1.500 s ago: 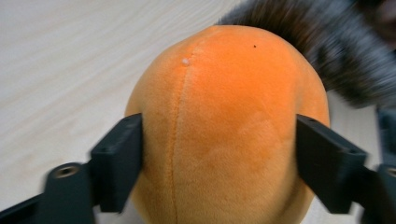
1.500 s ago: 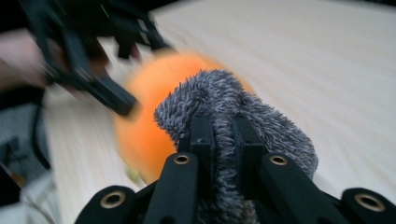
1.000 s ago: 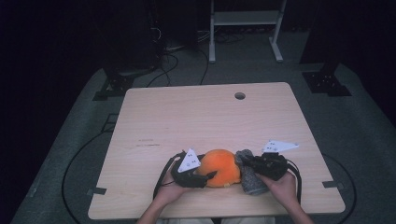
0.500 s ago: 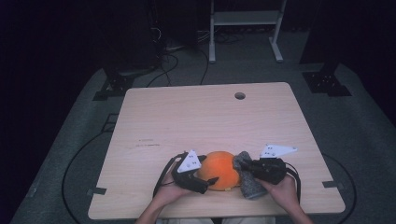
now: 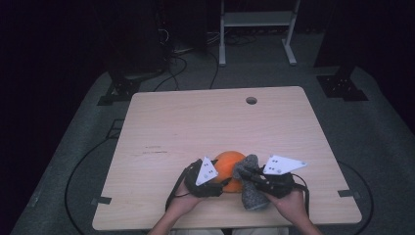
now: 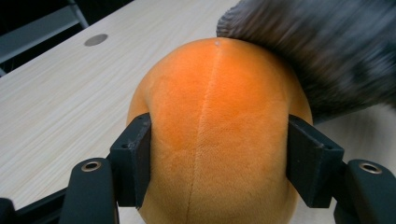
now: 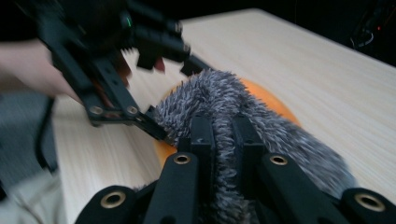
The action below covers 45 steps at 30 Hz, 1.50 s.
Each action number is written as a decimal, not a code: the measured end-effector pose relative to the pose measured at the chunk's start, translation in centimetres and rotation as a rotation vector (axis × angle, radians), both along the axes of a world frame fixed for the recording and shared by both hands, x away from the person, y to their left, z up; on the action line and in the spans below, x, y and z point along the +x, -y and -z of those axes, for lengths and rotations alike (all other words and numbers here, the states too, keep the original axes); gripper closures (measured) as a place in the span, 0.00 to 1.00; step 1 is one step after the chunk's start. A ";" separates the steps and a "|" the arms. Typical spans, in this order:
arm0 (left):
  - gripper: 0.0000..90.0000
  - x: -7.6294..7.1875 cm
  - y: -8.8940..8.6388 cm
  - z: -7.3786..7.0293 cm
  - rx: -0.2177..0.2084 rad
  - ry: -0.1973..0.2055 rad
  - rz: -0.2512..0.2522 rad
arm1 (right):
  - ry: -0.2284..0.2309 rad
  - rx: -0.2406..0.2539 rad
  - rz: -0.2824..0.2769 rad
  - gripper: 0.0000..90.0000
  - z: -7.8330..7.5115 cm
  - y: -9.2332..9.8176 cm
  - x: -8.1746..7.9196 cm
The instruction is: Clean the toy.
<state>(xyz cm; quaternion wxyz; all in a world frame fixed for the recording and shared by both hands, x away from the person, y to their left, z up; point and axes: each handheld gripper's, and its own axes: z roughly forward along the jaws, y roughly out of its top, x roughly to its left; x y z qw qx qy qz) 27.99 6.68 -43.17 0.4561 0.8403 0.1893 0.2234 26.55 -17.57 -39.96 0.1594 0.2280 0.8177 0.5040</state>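
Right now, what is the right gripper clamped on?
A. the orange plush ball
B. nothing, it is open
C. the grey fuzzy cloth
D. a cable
C: in the right gripper view the right gripper has its jaws pinched together on a fold of the grey fuzzy cloth, which drapes against the orange plush ball.

Table (image 5: 195, 122) bare from nine through twelve to three o'clock, small hole (image 5: 251, 100) at one, orange plush (image 5: 229, 166) and grey sock (image 5: 252, 191) crowding the six o'clock edge.
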 end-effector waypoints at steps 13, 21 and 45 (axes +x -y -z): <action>0.27 -0.2 0.4 0.1 0.013 0.005 0.031 | -0.036 0.008 0.026 0.90 0.7 1.0 0.9; 0.13 2.1 -1.7 1.2 -0.092 -0.231 0.039 | -0.094 0.003 0.049 0.90 1.9 1.8 1.9; 0.39 -1.4 2.0 -0.7 0.024 0.071 0.021 | 0.047 -0.010 -0.004 0.90 -1.0 -1.0 -1.3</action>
